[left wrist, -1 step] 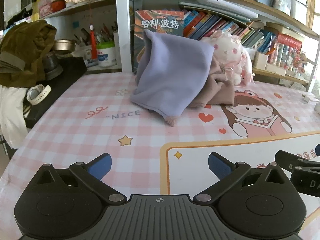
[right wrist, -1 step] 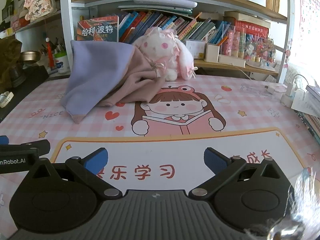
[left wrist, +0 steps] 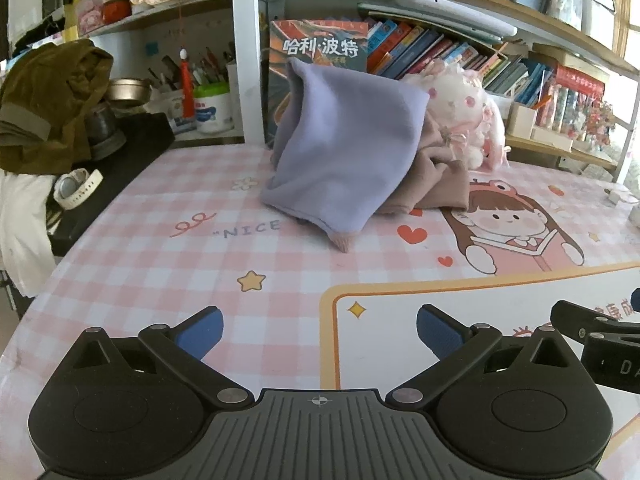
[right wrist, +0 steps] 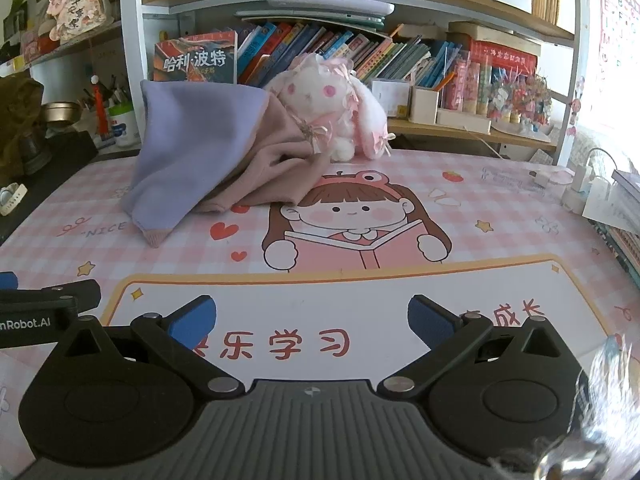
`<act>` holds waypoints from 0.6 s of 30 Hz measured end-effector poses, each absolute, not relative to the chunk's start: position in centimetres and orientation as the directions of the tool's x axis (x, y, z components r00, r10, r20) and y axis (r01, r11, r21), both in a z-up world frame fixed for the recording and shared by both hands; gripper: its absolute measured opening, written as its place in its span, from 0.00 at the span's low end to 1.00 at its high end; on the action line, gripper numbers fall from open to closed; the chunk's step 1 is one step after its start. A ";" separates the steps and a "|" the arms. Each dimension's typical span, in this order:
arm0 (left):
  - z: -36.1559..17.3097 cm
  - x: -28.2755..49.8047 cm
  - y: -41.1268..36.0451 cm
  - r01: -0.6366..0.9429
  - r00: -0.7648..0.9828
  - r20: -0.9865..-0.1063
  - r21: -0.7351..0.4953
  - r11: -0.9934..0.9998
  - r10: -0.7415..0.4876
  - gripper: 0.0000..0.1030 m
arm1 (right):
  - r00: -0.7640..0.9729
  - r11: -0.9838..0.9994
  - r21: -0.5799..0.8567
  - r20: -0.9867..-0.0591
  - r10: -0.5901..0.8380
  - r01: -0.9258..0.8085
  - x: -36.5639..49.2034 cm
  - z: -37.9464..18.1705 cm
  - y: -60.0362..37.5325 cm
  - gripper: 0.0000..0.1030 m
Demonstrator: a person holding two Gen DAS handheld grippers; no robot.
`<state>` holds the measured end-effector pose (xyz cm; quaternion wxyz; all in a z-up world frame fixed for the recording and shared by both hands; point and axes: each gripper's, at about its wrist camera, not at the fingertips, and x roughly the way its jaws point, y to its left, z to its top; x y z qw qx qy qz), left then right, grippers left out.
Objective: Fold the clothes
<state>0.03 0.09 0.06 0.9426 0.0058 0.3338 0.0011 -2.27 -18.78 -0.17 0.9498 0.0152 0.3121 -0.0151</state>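
A lilac garment (left wrist: 344,152) with a dusty-pink inner side (left wrist: 436,184) lies in a crumpled heap at the far side of the table. It leans against the books and a plush rabbit. In the right wrist view the same lilac garment (right wrist: 192,148) sits at far left of centre. My left gripper (left wrist: 319,332) is open above the near table with nothing between its blue pads, well short of the heap. My right gripper (right wrist: 312,320) is open too, holds nothing, and hovers close on the left one's right side.
A pink checked cartoon mat (right wrist: 360,280) covers the table. A white plush rabbit (right wrist: 332,116) and shelves of books (right wrist: 360,52) stand behind the heap. An olive jacket (left wrist: 44,108) and a white watch (left wrist: 76,188) lie at far left. Chargers and papers (right wrist: 592,188) crowd the right edge.
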 end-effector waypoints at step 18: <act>0.3 0.1 0.0 -0.018 0.770 -0.638 0.022 1.000 0.028 1.00 | 0.800 0.999 0.028 -0.600 -0.012 0.035 -1.7 -0.4 -18.9 1.00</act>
